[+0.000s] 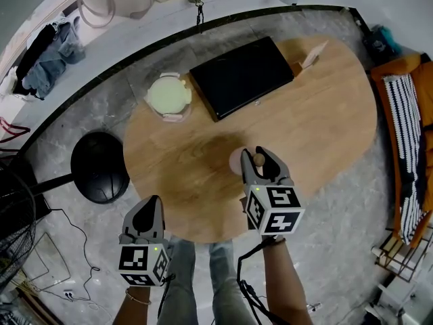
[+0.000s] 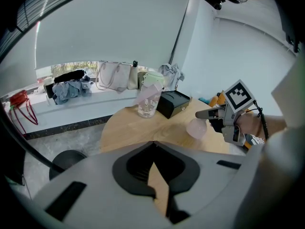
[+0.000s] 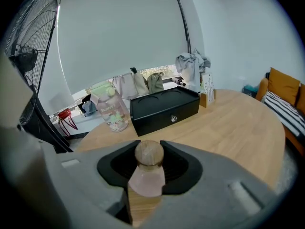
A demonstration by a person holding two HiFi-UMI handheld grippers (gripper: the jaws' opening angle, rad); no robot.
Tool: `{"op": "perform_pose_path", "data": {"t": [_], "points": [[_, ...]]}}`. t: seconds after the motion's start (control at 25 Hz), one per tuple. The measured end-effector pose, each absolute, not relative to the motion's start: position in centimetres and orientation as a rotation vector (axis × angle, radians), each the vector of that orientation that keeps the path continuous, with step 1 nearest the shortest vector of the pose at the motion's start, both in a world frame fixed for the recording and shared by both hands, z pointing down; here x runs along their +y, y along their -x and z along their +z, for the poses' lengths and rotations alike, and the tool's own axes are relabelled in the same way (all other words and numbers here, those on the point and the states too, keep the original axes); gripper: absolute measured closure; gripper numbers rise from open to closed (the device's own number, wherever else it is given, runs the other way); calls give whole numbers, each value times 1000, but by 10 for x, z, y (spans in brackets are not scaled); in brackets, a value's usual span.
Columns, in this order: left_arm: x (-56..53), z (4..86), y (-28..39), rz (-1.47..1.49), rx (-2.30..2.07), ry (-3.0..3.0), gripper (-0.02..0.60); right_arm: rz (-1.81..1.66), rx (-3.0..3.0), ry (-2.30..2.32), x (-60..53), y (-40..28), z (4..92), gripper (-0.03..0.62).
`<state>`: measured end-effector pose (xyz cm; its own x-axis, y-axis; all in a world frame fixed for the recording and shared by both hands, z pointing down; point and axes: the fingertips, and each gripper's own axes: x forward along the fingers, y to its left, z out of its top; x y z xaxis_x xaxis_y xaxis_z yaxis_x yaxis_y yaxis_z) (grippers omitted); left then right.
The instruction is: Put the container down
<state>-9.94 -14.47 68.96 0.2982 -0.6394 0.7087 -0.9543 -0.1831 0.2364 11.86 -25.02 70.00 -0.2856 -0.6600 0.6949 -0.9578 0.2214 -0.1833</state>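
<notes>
The right gripper (image 1: pixel 257 153) and the left gripper (image 1: pixel 150 202) sit nearest, each with its marker cube toward the person. The right gripper's jaws stand partly apart and are clamped on the neck of the container (image 1: pixel 236 160). This is a small pink flask with a round wooden stopper (image 3: pixel 149 152), and the stopper sits just above the jaw tips. The flask body hangs below and ahead of the jaws, over the near part of the wooden table (image 1: pixel 325 127). The left gripper's view shows the flask low and close to the tabletop. I cannot tell whether its base touches the wood.

The left gripper waits off the table edge, well to the left of the right one. Its jaw tips meet and nothing is between them.

As I judge it, the task is mostly carried through. The container has been brought over a bare patch of table and is nearly at the surface. What is left is to seat the base flat, open the jaws and draw the gripper back without tipping the flask.

Counted, there are:
- two grippers
- one container with one stopper
- one black box (image 1: pixel 242 75), straight ahead of the right gripper's jaws
- one clear bottle (image 1: pixel 169 95) with a pale green lid, ahead and to the left of them
- one small card stand (image 1: pixel 312 57), ahead and to the right
- one table
- one black stool (image 1: pixel 100 166), left of the left gripper
</notes>
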Motion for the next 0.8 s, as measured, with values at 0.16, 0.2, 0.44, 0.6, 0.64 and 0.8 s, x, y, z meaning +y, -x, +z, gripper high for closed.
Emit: {"op": "perform_pose_path", "data": {"t": [0.16,0.2,0.44,0.6,0.64,0.8], "points": [[-145,690,97,615,-1415,-1912,588,834,-2024,-1484,-251,-118,702,464],[-145,690,97,615,-1414,-1912,588,834,-2024,-1483,-251,-118,703,464],[-145,692,97,617,-1413,-1911,588,833,-2024,-1472,-252,-116,707,464],[-145,692,96,618,-1412,-1911,588,833,-2020,-1461,-252,-115,709,464],[-146,691,96,618,-1413,-1912,588,835,-2019,-1459,-251,-115,710,464],[-146,691,94,614,-1415,-1915,588,830,-2018,-1457,-251,-114,711,464]]}}
